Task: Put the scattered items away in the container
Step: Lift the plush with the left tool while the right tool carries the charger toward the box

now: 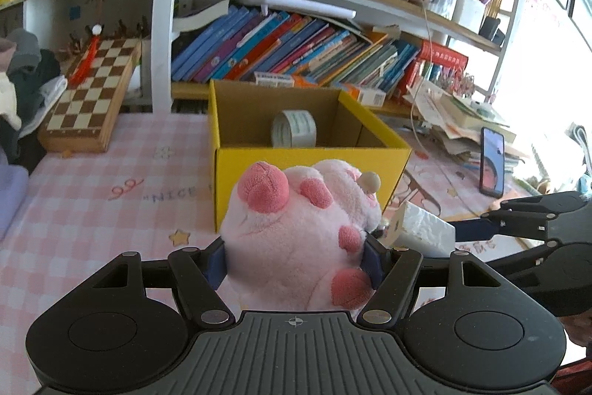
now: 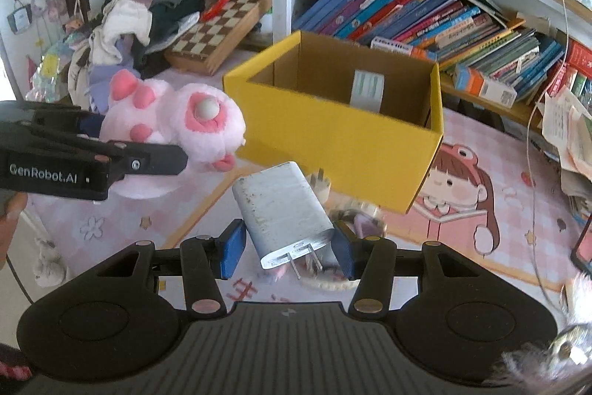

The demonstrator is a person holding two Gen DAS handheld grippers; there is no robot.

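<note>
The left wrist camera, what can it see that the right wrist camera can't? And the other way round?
Only the left wrist view shows the black phone standing on the table. Only the right wrist view shows the charger's metal prongs and the clothes pile. Both show the pink plush toy in the left gripper, the white charger in the right gripper, the yellow box with a tape roll inside, and the chessboard.

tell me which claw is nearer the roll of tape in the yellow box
Neither clearly: both hang short of the yellow box holding the roll of tape. Left claw grips the pink plush; right claw grips the white charger.
</note>
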